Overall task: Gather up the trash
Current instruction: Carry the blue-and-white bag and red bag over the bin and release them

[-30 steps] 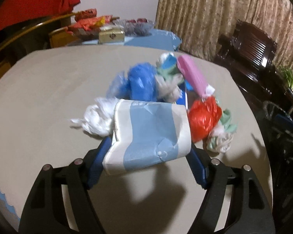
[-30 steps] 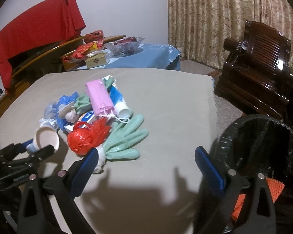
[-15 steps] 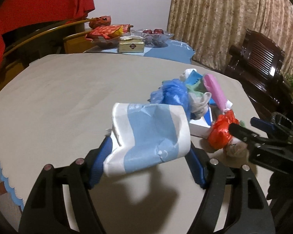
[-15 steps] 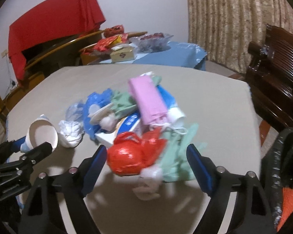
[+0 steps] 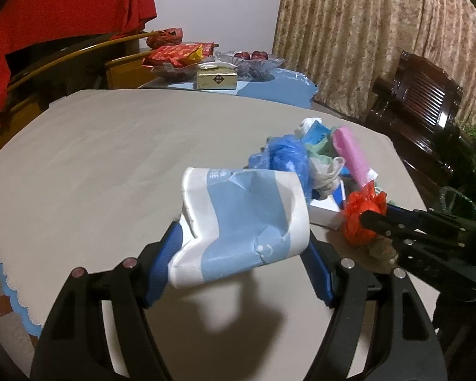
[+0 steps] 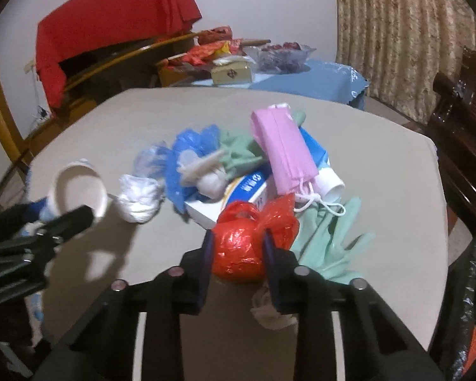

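Trash lay piled ahead: right gripper (image 6: 237,247) was closing on a red bag (image 6: 242,244); left gripper (image 5: 242,255) held a paper cup (image 5: 241,222).

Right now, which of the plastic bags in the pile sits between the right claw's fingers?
The red plastic bag, at the near edge of the pile. The right claw is closing on it; the blue bag and crumpled white bag lie farther left, untouched.

Red cloth (image 6: 117,28) drapes over furniture at the back, patterned curtains (image 5: 380,41) hang right, dark wooden chair (image 5: 419,104) below them.
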{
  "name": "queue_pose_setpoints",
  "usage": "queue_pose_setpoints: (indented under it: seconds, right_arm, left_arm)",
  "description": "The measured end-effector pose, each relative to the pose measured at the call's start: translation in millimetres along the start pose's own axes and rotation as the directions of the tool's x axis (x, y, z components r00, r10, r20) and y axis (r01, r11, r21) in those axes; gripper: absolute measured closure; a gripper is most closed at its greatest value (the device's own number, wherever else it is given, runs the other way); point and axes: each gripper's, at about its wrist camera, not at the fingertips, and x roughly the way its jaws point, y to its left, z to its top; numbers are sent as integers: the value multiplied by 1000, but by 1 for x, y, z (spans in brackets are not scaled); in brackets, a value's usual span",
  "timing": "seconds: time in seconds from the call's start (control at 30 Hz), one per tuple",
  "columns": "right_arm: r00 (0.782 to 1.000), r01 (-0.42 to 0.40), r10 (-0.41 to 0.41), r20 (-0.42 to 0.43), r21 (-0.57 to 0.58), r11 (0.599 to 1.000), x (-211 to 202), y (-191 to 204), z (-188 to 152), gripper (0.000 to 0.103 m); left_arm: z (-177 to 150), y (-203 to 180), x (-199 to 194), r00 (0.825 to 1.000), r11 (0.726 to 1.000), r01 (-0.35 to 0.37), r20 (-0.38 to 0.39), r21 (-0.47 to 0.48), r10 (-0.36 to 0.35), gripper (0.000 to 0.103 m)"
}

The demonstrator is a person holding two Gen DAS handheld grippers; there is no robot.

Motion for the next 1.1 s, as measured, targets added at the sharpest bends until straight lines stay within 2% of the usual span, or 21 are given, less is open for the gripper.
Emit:
queue_pose_setpoints:
  seconds: [0.23, 0.43, 0.7, 0.87, 1.1]
  right_arm:
    - [997, 1, -4, 74, 36, 999, -44, -13, 6, 75]
    - [988, 66, -76, 137, 74, 995, -83, -37, 9, 75]
    - [967, 159, -188, 173, 168, 973, -132, -85, -3, 75]
    - [937, 256, -301, 178, 236, 938, -165, -122, -20, 75]
    - [886, 379, -440, 145, 319, 869, -204, -171, -52, 75]
  left_arm:
    - [5, -21, -10, 999, 999, 38, 22, 25, -38, 32]
    - [16, -48, -18, 996, 995, 73, 46, 72, -76, 32]
    - [27, -98, -25, 980, 972, 180, 57, 149, -190, 32]
    - [30, -138, -27, 964, 947, 245, 49, 209, -260, 32]
    - [28, -203, -25, 924, 889, 362, 19, 281, -382, 32]
